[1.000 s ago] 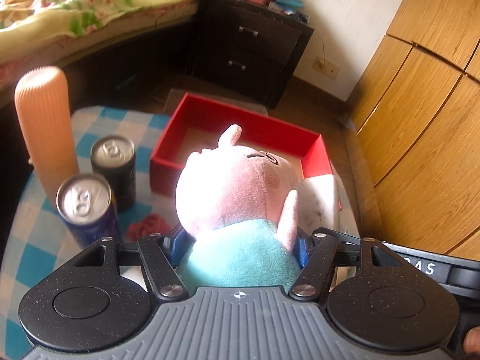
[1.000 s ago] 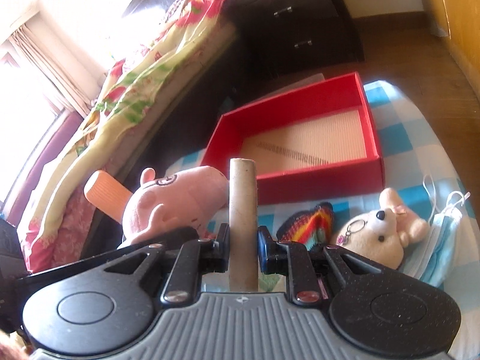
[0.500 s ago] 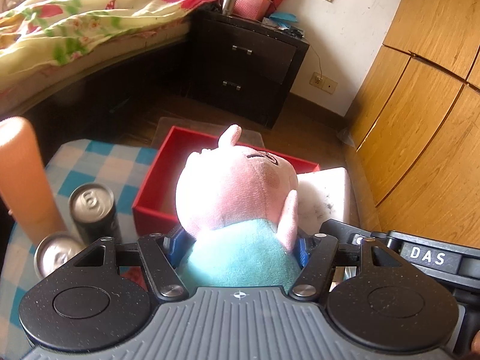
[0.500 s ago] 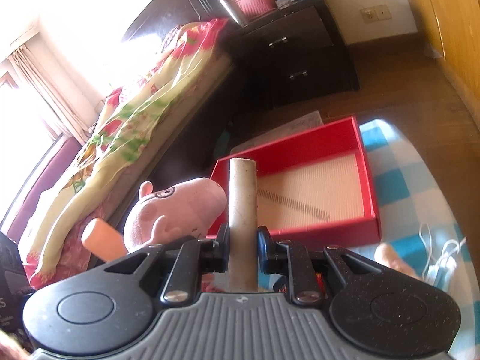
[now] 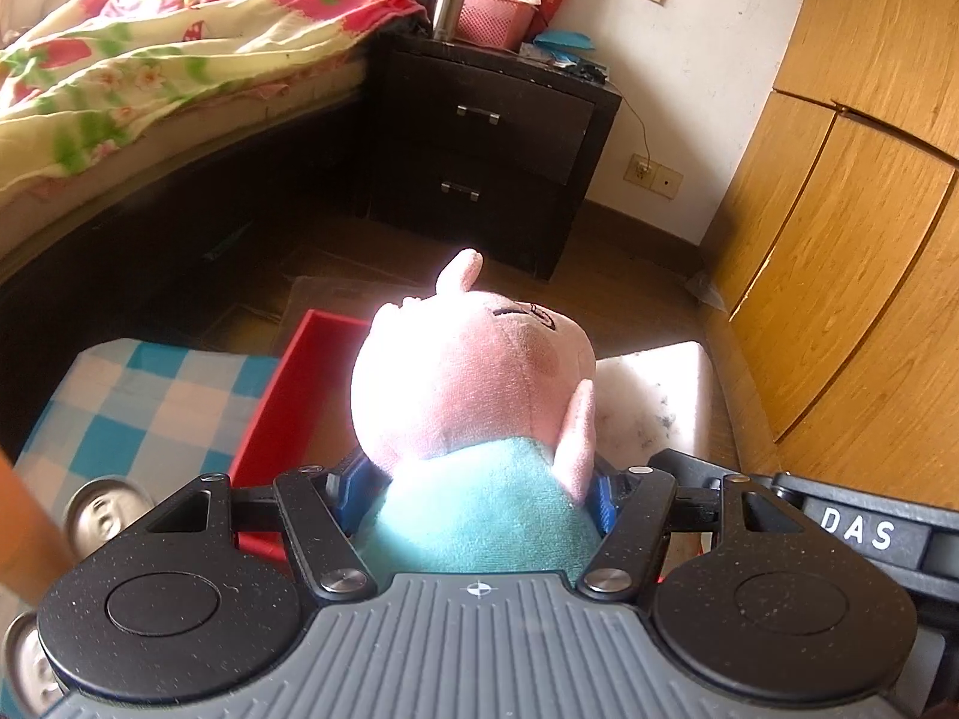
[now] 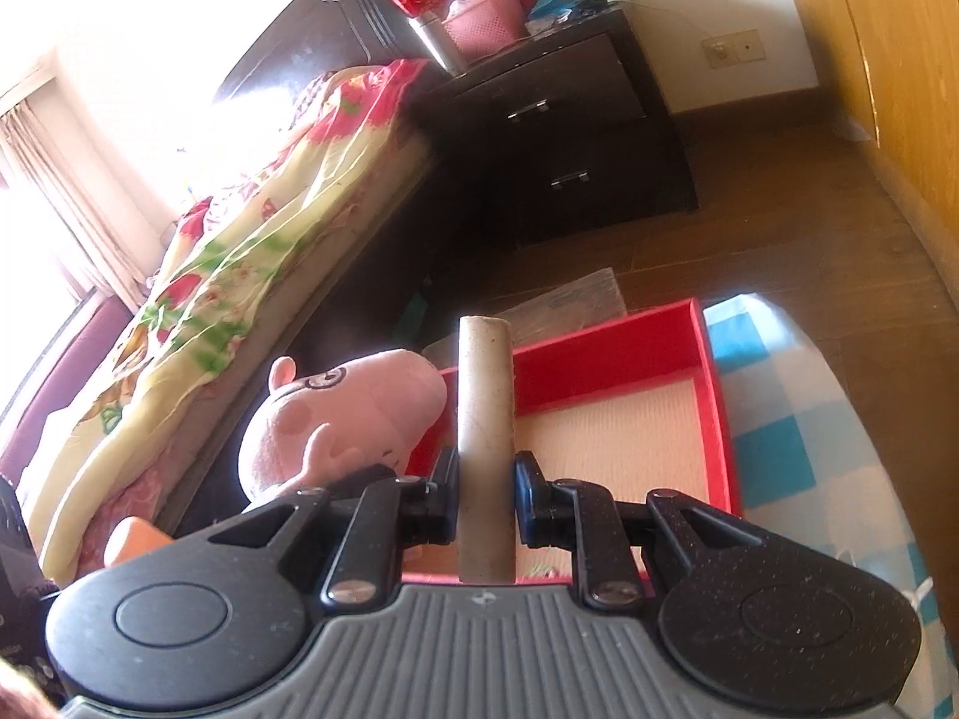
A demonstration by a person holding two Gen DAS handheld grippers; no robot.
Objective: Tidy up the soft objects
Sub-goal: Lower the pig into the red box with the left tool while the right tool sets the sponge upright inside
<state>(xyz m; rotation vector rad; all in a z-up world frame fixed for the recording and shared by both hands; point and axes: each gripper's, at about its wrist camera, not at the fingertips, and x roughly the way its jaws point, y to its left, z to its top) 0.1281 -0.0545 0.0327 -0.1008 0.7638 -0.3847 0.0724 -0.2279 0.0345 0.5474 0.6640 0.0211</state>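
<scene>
Two hand-held grippers are loaded: the left hand-held gripper (image 5: 473,494) clamps the pig plush (image 5: 473,401) by its teal body above the red box (image 6: 713,407) on the checked table (image 5: 150,413); the right hand-held gripper (image 6: 485,494) pinches a cardboard tube (image 6: 485,443) upright.

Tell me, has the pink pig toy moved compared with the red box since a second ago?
Yes. The pig toy, held in the left hand-held gripper, has travelled toward the red box: its head now overlaps the box's far wall, where before it sat short of it.
</scene>
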